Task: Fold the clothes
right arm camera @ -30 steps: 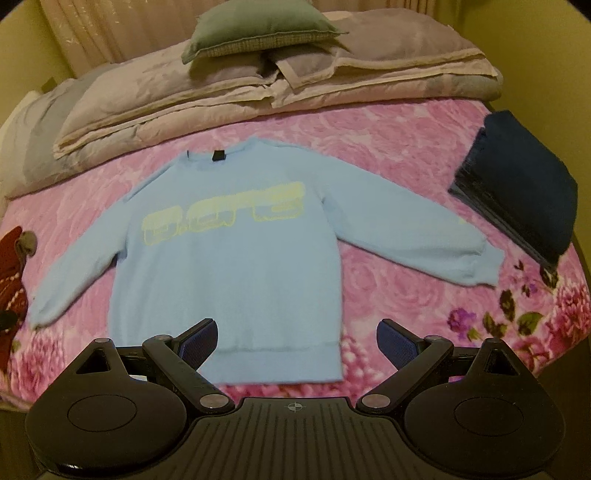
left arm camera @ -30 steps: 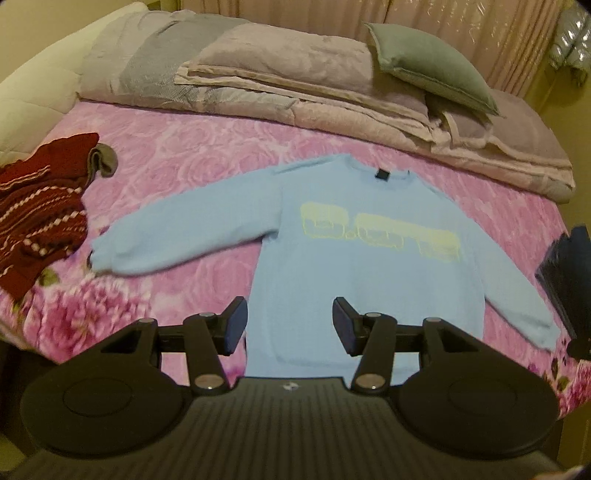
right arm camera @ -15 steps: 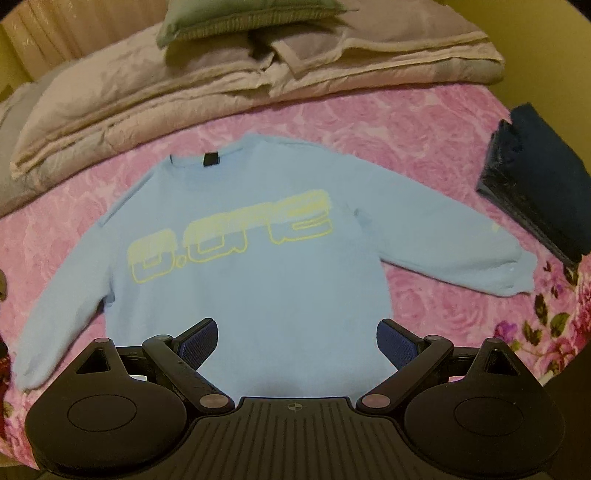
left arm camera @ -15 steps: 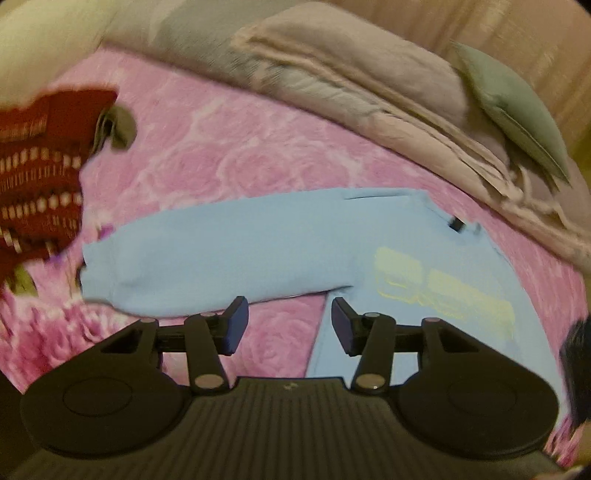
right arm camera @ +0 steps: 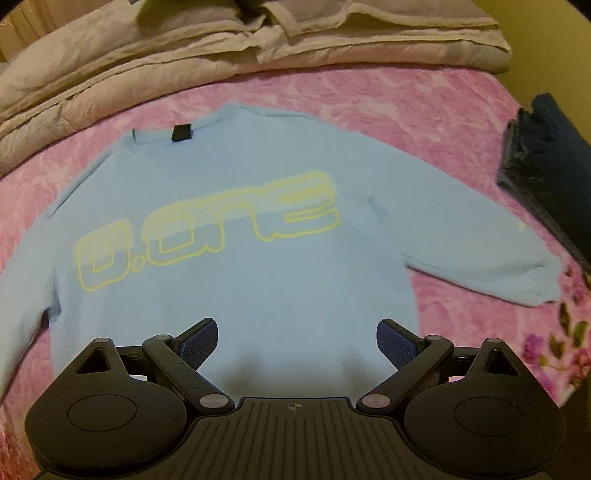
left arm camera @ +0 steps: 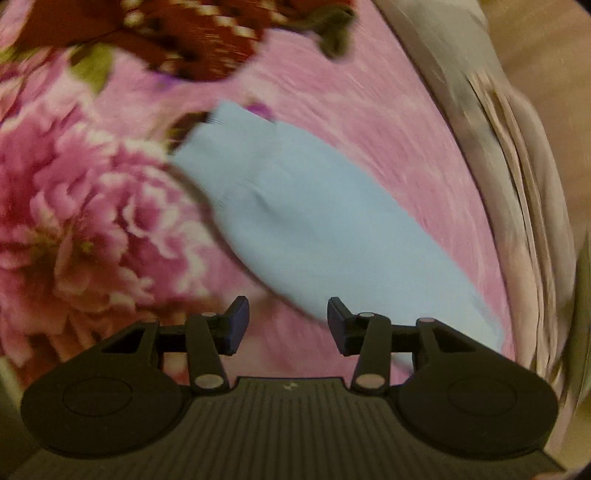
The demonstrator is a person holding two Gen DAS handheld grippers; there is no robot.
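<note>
Light-blue sweatshirt (right arm camera: 236,280) lies flat, print side up, on the pink floral bedspread (right arm camera: 424,107). Its long axis runs from the hem, nearest my right hand-held gripper (right arm camera: 295,343), to the collar, which points toward the folded bedding (right arm camera: 221,48). My right hand-held gripper hovers over the hem, released, jaws wide apart. My left hand-held gripper (left arm camera: 288,325), also released and empty, faces the left sleeve (left arm camera: 314,229), which runs diagonally, cuff pointing toward the red knit garment (left arm camera: 192,33).
</note>
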